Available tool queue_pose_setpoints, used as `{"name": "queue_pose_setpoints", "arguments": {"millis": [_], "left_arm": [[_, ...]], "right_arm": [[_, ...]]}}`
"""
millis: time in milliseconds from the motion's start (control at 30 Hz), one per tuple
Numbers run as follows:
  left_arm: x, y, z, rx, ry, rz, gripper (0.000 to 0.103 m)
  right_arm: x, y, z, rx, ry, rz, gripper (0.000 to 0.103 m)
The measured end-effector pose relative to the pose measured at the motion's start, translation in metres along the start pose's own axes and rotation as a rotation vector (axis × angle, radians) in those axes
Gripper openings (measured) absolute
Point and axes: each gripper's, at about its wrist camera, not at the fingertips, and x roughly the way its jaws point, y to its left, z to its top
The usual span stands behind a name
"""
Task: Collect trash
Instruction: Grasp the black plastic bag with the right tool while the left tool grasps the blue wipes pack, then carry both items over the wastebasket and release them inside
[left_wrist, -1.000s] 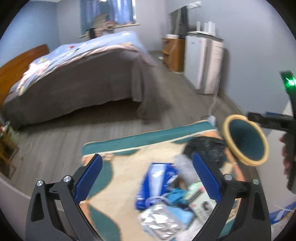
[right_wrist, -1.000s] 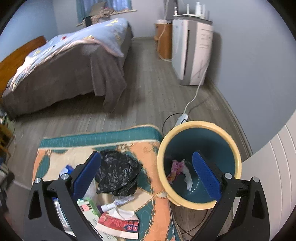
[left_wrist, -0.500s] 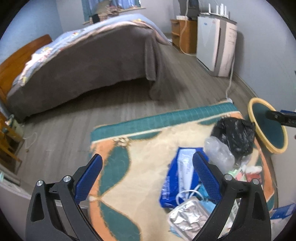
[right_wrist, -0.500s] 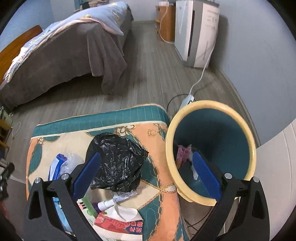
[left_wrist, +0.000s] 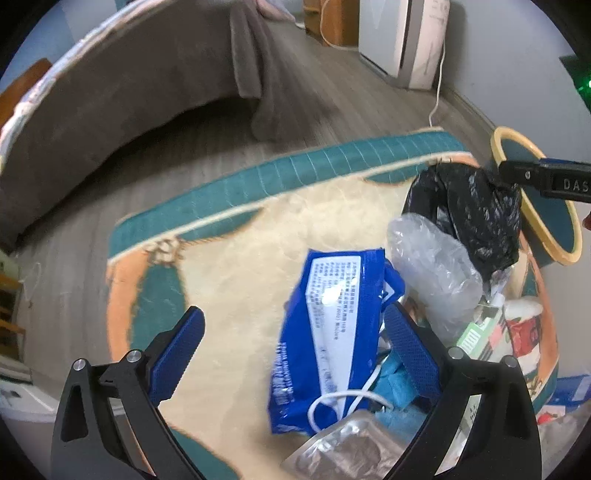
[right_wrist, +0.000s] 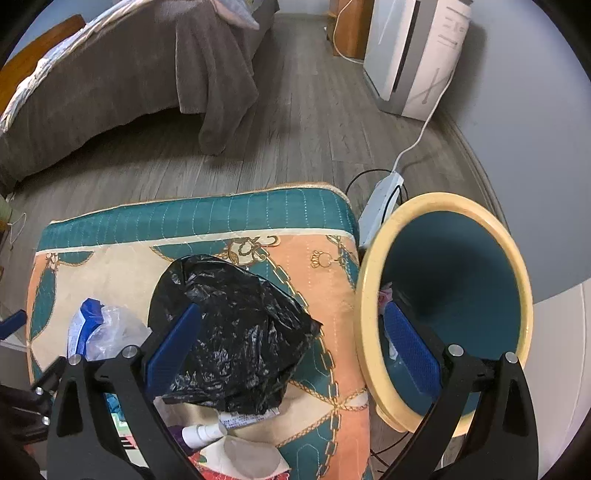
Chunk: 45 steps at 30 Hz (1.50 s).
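Trash lies heaped on our patterned surface: black bag, blue pack, clear wrap. Our left hand-held gripper gapes over the pack; our right hand-held gripper gapes between bag and bin, right of the surface.
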Motion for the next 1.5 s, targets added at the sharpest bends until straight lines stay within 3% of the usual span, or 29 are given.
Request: {"name": "queue_pose_setpoints", "arguments": {"millis": [233, 400, 467, 567, 600, 633, 700, 733, 833, 967, 1167, 1367, 1500], "left_arm": [[0.028, -0.009, 0.007, 0.037, 0.055, -0.004, 0.097], [0.042, -0.013, 0.010, 0.058, 0.097, -0.036, 0.095], [0.044, -0.009, 0.011, 0.043, 0.106, -0.054, 0.095], [0.047, -0.005, 0.011, 0.019, 0.124, -0.081, 0.094], [0.047, -0.004, 0.011, 0.014, 0.130, -0.090, 0.092], [0.048, -0.004, 0.010, 0.011, 0.134, -0.103, 0.082], [0.046, -0.003, 0.011, 0.000, 0.148, -0.167, 0.062], [0.044, -0.004, 0.011, 0.001, 0.149, -0.168, 0.060], [0.038, -0.009, 0.009, 0.036, 0.142, -0.171, 0.046], [0.028, -0.009, 0.007, 0.042, 0.133, -0.168, 0.035], [-0.003, -0.003, 0.006, 0.048, 0.041, -0.118, 0.032], [-0.042, 0.002, 0.009, 0.029, -0.117, -0.059, 0.032], [-0.076, 0.002, 0.012, 0.054, -0.266, 0.045, 0.032]], "right_arm": [[0.023, -0.003, 0.004, 0.022, 0.061, 0.019, 0.097], [0.035, -0.003, 0.003, 0.035, 0.109, 0.082, 0.094], [0.038, -0.001, 0.003, 0.030, 0.127, 0.108, 0.088], [0.038, 0.006, 0.001, 0.000, 0.152, 0.122, 0.068], [0.039, 0.009, 0.000, -0.012, 0.160, 0.121, 0.053], [0.039, 0.011, -0.001, -0.022, 0.166, 0.117, 0.038], [0.036, 0.010, -0.001, -0.013, 0.159, 0.115, 0.021], [0.032, 0.008, 0.000, 0.001, 0.149, 0.126, 0.015], [0.021, 0.006, 0.001, 0.011, 0.112, 0.146, 0.008], [0.003, 0.007, 0.005, -0.007, 0.060, 0.160, 0.007], [-0.026, 0.008, 0.009, -0.023, -0.017, 0.171, 0.006], [-0.058, 0.005, 0.004, 0.000, -0.087, 0.176, 0.006], [-0.080, 0.001, 0.000, -0.004, -0.120, 0.150, 0.006]]}}
